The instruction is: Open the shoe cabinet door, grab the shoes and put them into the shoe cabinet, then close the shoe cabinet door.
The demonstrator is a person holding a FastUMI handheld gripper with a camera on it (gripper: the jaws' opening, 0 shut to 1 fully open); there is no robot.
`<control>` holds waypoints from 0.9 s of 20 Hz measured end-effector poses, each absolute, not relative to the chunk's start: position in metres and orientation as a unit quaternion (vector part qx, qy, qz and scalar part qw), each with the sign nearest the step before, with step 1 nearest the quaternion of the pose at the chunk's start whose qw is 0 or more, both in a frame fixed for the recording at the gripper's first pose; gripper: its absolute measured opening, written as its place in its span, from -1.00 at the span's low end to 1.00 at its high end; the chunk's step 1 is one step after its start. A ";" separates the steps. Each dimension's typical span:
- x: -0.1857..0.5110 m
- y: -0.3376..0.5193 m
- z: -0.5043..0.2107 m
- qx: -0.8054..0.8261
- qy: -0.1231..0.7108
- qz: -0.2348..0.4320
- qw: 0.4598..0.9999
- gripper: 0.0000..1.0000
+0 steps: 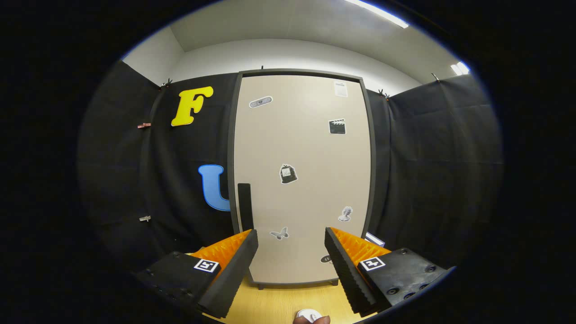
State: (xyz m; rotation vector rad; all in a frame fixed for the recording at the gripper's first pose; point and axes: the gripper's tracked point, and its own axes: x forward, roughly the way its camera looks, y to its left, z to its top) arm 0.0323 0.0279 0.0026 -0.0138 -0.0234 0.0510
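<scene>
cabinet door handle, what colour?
Black, a vertical bar handle on the beige door; gripper view.

The claw (291, 256) is held level and pointing forward, its two fingers (234, 270) spread wide apart with nothing between them. Below the gap between the fingers, a fingertip of the person's hand (320, 320) peeks in.

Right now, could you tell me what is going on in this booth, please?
A person is holding a handheld gripper facing a tall shoe cabinet. The cabinet door is shut, and its dark vertical handle sits just beyond the left finger. The fingers are spread open with nothing between them. The cabinet stands on a wooden floor, and part of a hand shows below the fingers. The door has not been opened yet.
</scene>
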 end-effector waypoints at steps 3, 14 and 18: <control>0.065 0.053 0.004 -0.005 -0.014 0.044 0.999 0.95; 0.181 0.126 -0.019 -0.019 -0.024 0.074 0.997 0.70; 0.205 0.129 -0.025 -0.008 -0.025 0.054 0.998 0.11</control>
